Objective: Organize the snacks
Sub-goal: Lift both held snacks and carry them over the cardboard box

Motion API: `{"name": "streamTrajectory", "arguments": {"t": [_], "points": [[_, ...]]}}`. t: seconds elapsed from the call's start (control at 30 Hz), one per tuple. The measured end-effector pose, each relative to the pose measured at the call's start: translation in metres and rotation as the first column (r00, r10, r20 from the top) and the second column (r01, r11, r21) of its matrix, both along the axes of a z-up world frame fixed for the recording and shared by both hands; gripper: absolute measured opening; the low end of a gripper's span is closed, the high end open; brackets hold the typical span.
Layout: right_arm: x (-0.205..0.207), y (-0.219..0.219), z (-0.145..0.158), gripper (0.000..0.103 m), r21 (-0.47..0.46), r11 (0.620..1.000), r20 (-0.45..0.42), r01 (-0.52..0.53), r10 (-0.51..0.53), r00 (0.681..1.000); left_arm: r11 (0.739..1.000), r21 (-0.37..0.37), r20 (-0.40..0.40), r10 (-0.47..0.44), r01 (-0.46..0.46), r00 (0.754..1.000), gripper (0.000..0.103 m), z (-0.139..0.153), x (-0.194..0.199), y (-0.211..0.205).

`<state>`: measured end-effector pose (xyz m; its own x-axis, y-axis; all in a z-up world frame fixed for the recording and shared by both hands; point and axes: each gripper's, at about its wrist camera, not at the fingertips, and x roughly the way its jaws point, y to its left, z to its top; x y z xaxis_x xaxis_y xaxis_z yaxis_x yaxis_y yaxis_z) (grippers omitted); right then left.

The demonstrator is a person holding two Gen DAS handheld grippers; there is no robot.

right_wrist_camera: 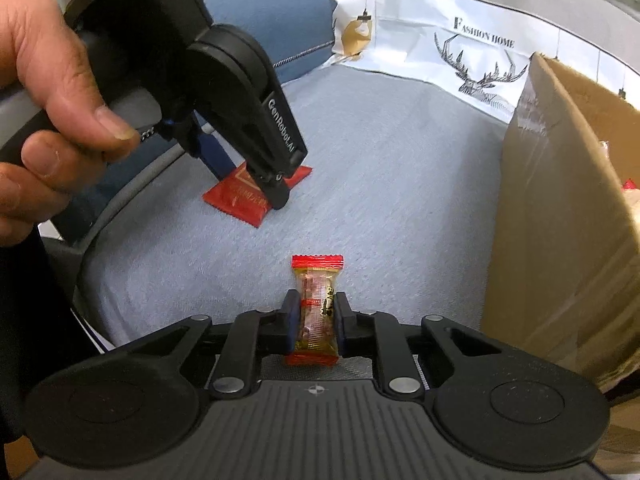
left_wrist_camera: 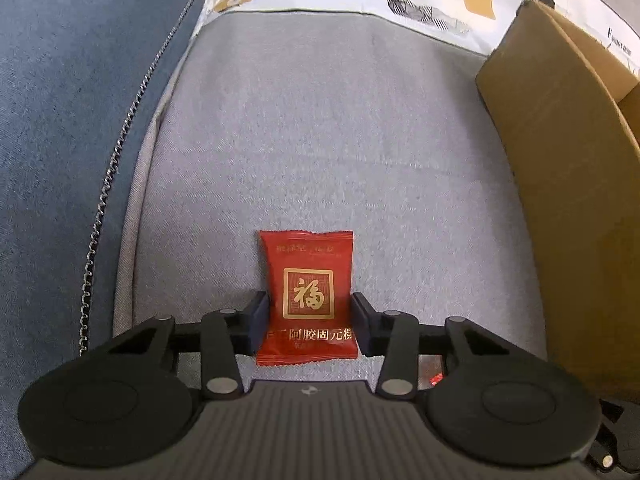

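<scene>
A flat red snack packet with gold characters point(left_wrist_camera: 307, 298) lies on the grey sofa cushion point(left_wrist_camera: 320, 140). My left gripper point(left_wrist_camera: 308, 322) has one finger on each side of it, touching its edges. The right wrist view shows the same packet point(right_wrist_camera: 240, 198) under the left gripper point(right_wrist_camera: 256, 178), whose fingers press down on it. My right gripper point(right_wrist_camera: 316, 326) is shut on a small clear candy with red ends point(right_wrist_camera: 316, 308), held low over the cushion.
An open cardboard box point(left_wrist_camera: 560, 152) stands on the right of the cushion; it also shows in the right wrist view point(right_wrist_camera: 560, 208), with snacks inside. A deer-print white cloth point(right_wrist_camera: 460, 56) lines the back. A blue cushion point(left_wrist_camera: 72, 120) lies to the left.
</scene>
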<state>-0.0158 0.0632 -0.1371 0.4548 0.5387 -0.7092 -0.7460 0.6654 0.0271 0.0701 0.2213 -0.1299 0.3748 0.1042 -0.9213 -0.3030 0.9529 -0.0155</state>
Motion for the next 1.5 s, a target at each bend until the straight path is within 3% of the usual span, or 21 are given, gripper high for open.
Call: {"name": "streamTrajectory", "arguments": {"t": [0.17,0.37,0.5,0.63,0.87,1.03,1.13,1.3,1.5], "points": [[-0.004,-0.008,0.011,0.018,0.053,0.999,0.038,0.009,-0.011,0.999,0.999,-0.004,0.106,0.046,-0.046,0.993,0.047,0.017,-0.008,0.006],[-0.012,-0.021,0.034,0.018,0.150,0.989,0.085,0.015,-0.028,0.996,0.994,-0.014,0.239,0.106,-0.106,0.965,0.047,0.040,-0.016,0.004],[-0.017,-0.029,0.056,0.018,0.208,0.978,0.133,0.010,-0.038,0.990,0.989,0.018,0.351,0.130,-0.146,0.927,0.047,0.064,-0.019,0.004],[-0.015,-0.046,0.086,0.018,0.276,0.961,0.177,0.010,-0.062,0.982,0.986,-0.014,0.435,0.156,-0.167,0.887,0.047,0.079,-0.014,0.004],[0.012,-0.100,0.153,0.018,0.400,0.914,0.237,0.062,-0.169,0.957,0.988,-0.055,0.534,0.149,-0.142,0.832,0.047,0.098,-0.011,-0.013],[0.043,-0.143,0.188,0.018,0.419,0.901,0.306,0.110,-0.255,0.917,0.993,-0.067,0.576,0.117,-0.096,0.809,0.047,0.105,-0.006,-0.035],[0.067,-0.168,0.184,0.018,0.415,0.891,0.317,0.184,-0.332,0.889,0.996,-0.058,0.601,0.087,-0.065,0.794,0.047,0.108,-0.002,-0.051],[0.092,-0.207,0.151,0.017,0.397,0.852,0.198,0.341,-0.442,0.875,0.999,-0.048,0.633,0.024,0.008,0.774,0.047,0.111,0.009,-0.084],[0.099,-0.226,0.145,0.017,0.388,0.839,0.210,0.380,-0.483,0.850,0.994,-0.017,0.677,-0.066,0.106,0.733,0.047,0.115,0.023,-0.130]]}}
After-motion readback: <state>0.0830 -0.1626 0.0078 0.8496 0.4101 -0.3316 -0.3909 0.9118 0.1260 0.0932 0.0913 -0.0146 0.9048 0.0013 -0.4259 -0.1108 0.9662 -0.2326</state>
